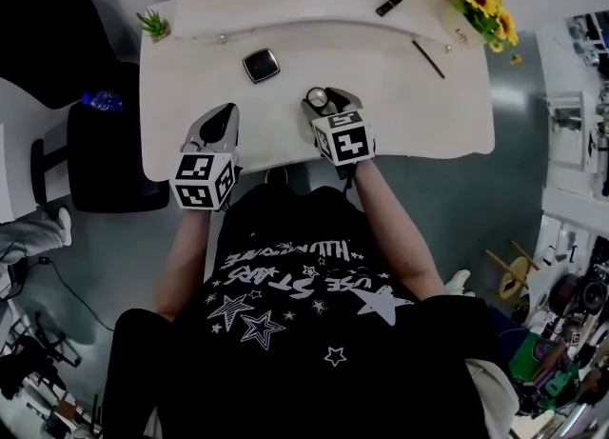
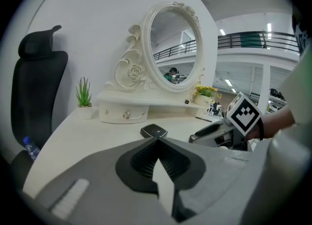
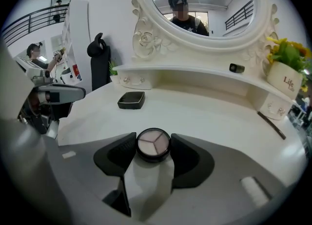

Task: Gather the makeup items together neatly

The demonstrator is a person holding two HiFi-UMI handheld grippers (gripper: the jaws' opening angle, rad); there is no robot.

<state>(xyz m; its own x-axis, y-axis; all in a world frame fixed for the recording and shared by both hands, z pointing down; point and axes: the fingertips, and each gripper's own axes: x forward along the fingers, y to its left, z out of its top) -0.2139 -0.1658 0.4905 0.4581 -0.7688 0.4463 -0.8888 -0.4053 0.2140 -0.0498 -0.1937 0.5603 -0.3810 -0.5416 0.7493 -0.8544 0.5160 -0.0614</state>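
"Life" on the white flower pot; shirt lettering upside down, not clearly legible

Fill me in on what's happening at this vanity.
A person works at a white vanity table with a gripper in each hand. The right gripper is shut on a round compact near the front edge. The left gripper is shut and empty. A square black compact, a thin pencil and a small black tube lie scattered, not yet gathered.
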